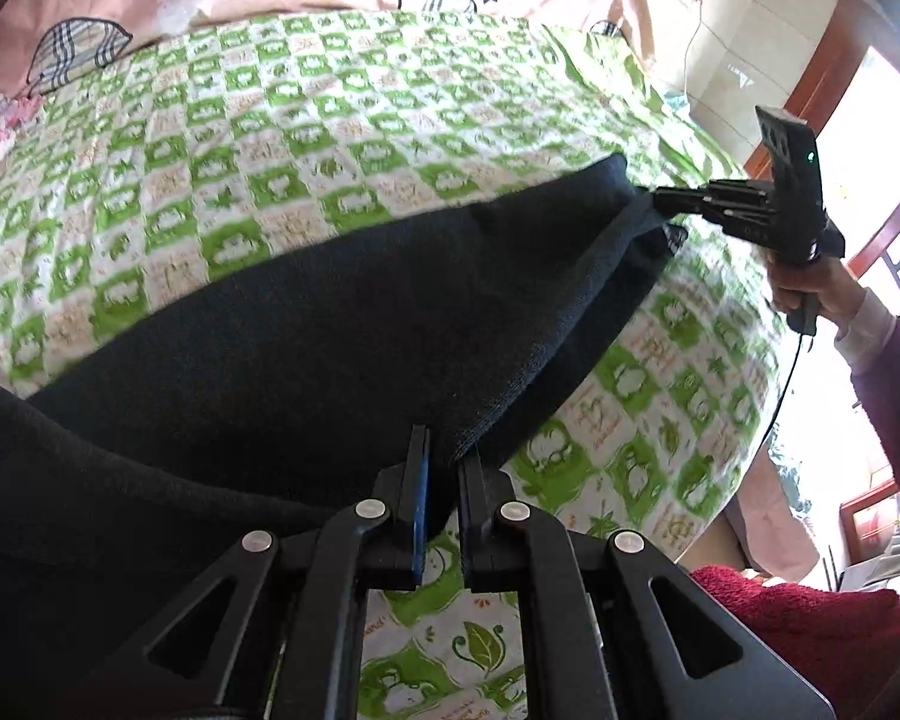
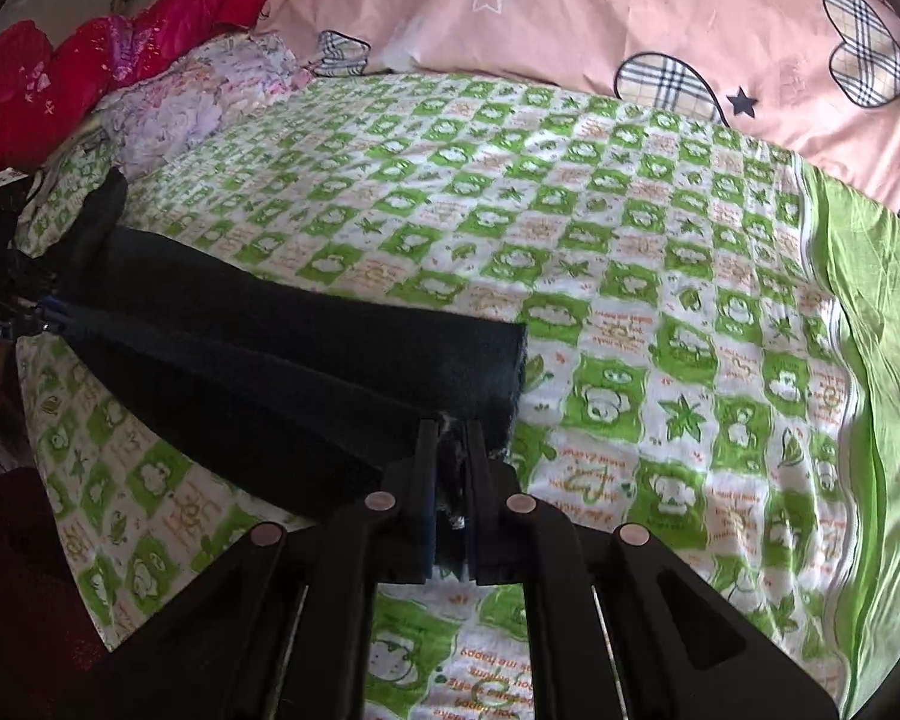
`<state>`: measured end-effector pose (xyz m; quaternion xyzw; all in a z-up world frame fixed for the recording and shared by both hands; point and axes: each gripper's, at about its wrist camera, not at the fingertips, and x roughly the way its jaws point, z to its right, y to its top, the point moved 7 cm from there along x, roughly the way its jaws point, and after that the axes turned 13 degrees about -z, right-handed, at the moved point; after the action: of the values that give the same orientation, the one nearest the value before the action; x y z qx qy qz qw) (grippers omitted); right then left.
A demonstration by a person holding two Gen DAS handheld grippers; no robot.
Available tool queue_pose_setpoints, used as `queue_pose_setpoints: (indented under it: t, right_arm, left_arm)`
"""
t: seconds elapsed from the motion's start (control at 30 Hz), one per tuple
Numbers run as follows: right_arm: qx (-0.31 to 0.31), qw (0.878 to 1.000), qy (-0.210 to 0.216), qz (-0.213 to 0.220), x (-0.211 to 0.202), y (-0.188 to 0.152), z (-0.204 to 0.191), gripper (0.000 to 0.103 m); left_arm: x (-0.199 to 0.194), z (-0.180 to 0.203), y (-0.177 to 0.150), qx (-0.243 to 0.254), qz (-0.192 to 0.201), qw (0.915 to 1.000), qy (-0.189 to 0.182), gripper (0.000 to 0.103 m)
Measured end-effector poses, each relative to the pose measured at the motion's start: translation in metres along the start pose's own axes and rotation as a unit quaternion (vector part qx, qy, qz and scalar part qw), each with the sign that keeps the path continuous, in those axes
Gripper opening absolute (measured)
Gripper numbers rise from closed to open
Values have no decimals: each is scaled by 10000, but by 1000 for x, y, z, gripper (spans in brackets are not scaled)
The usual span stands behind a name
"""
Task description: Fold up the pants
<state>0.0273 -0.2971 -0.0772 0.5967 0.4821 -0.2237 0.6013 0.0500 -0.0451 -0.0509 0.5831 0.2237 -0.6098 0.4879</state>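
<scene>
Left wrist view: left gripper (image 1: 444, 468) nearly closed, jaws pinching an edge of the black pants (image 1: 330, 336); a thin slit of sheet shows between the pads lower down, so contact is only at the tips. Pants stretch as a taut dark band across the green-checked sheet (image 1: 270, 138) from this gripper to the right gripper (image 1: 660, 199), whose jaws are clamped on the far corner. Cloth is lifted at both ends; whether its middle rests on the sheet cannot be told. Lower left of the view is filled by dark fabric, cut off by the frame, and its folds are too dark to read. Hand (image 1: 810, 288) holding the right gripper is partly visible, sleeve running out of frame. Right wrist view: right gripper (image 2: 450, 450) closed on bunched pants (image 2: 282, 372) edge, cloth wedged between the pads. Band runs away to the left gripper (image 2: 24, 324), mostly cut by the left rim and blurred; its jaws are not resolvable there. Pink quilt (image 2: 630, 12) lies beyond the sheet (image 2: 630, 300); red bedding (image 2: 90, 72) is piled at upper left, partly cropped.
</scene>
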Motion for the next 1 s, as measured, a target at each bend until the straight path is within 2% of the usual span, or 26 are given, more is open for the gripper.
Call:
queue_pose_setpoints:
  t: [0.17, 0.27, 0.3, 0.43, 0.5, 0.63, 0.77, 0.83, 1.0]
  right_arm:
    - [63, 9996, -222, -140, 5, -4, -7, 13]
    - [229, 9992, -245, -201, -1, -9, -3, 22]
    - [301, 9989, -303, -202, -5, -11, -2, 29]
    - [508, 9982, -321, 9, -27, -18, -10, 31]
    - [549, 9981, -232, 172, -36, -17, -20, 34]
    - [488, 9978, 46, 444, -43, -8, -51, 36]
    - [345, 9970, 393, 564, -36, 7, -88, 36]
    - [259, 9966, 590, 515, -27, 11, -109, 36]
    - [168, 9931, 1062, 474, -7, 28, -154, 36]
  left_arm:
    - [15, 0, -8, -205, -125, 9997, -98, 15]
    - [9, 3, -12, -284, -23, 9994, -190, 25]
    - [7, 3, -14, -311, -1, 9993, -220, 29]
    - [0, 1, -23, -554, 84, 9980, -280, 37]
    - [-5, -1, -28, -698, 149, 9971, -277, 40]
    - [-19, -10, -39, -1009, 254, 9940, -333, 51]
    - [-35, -31, -47, -1443, 350, 9889, -48, 60]
    - [-42, -45, -50, -1690, 405, 9848, 82, 60]
    - [-61, -87, -57, -2380, 464, 9701, 135, 65]
